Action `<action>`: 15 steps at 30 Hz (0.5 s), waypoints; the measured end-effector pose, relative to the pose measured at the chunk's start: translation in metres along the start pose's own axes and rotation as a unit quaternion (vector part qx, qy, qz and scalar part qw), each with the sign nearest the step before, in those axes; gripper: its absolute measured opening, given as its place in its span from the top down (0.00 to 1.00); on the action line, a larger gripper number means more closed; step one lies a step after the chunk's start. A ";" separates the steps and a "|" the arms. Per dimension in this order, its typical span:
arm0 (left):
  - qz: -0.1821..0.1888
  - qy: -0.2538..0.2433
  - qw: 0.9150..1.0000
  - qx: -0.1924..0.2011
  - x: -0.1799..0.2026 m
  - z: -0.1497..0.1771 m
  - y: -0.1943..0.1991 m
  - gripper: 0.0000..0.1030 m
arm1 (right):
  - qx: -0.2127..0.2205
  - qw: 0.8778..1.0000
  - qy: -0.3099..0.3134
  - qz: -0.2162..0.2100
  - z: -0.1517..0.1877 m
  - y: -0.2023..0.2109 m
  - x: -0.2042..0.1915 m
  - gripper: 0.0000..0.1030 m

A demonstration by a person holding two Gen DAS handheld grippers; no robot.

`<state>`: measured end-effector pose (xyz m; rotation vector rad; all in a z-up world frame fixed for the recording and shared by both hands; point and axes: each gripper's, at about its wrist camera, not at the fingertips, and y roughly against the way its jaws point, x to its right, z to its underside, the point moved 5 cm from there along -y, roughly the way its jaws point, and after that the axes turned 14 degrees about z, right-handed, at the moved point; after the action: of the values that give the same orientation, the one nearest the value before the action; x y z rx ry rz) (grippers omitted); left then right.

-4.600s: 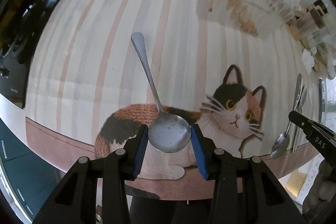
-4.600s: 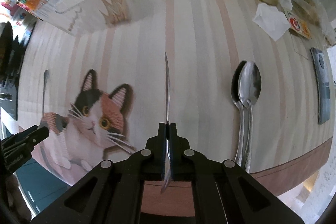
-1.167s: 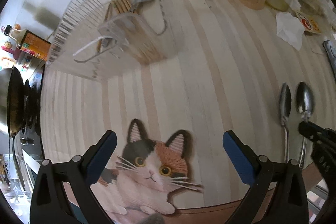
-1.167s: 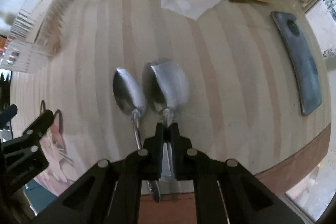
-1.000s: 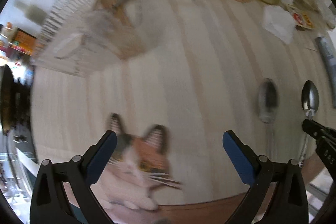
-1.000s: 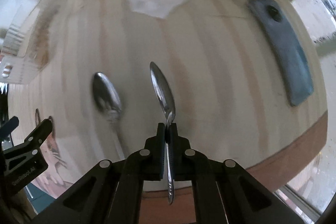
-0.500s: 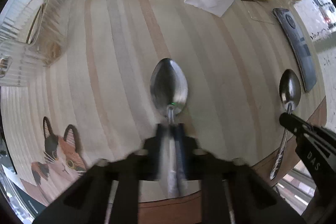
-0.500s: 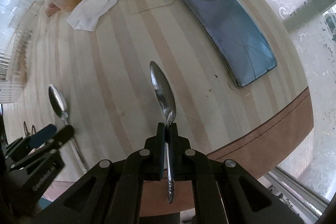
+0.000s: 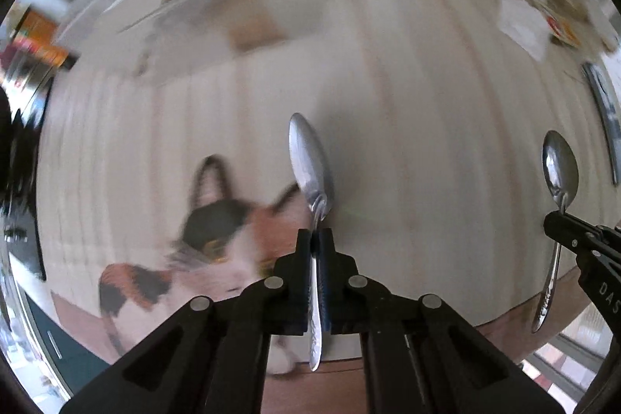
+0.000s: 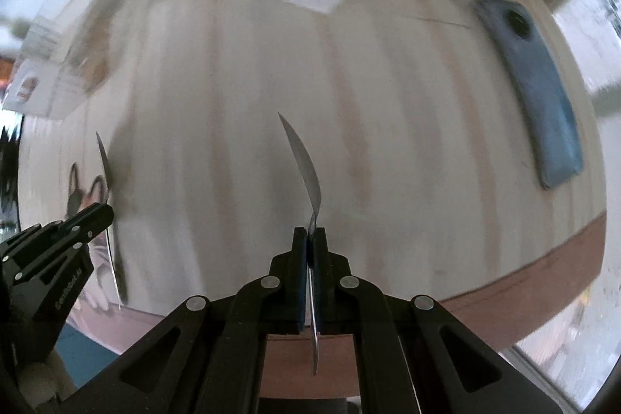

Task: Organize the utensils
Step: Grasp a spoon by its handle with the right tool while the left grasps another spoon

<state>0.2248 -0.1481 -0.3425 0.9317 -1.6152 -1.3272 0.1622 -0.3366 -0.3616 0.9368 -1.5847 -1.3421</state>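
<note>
Each hand-held gripper, left (image 9: 319, 239) and right (image 10: 309, 237), clamps a spoon (image 9: 310, 158) by its neck, bowl pointing ahead toward the counter's (image 9: 407, 103) far edge.

I hold two metal spoons, one per hand; my left spoon (image 9: 310, 165) is gripped at the neck, bowl forward above the striped tablecloth, its near side over the printed cat's ear, handle trailing back between the pads; its bowl is polished and turned partly edge-on; my right spoon (image 10: 306, 173) is likewise gripped at the neck, bowl forward and seen fully edge-on as a thin curved blade, handle end projecting back toward me.
</note>
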 end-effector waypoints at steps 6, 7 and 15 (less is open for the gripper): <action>-0.012 0.044 0.999 0.004 -0.056 0.017 0.007 0.99 | 0.000 0.999 0.047 -0.022 -0.001 0.010 -0.054 0.98; -0.012 0.051 0.999 0.003 -0.057 0.021 0.008 0.99 | 0.000 0.998 0.056 -0.026 0.000 0.011 -0.064 0.98; 0.067 0.120 0.990 0.001 -0.109 0.038 0.017 0.96 | -0.014 0.995 0.083 -0.045 0.013 0.016 -0.108 0.97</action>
<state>0.2303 -0.0318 -0.3448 0.9286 -1.4672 -1.0777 0.1894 -0.2303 -0.3611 1.0841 -1.4088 -1.3102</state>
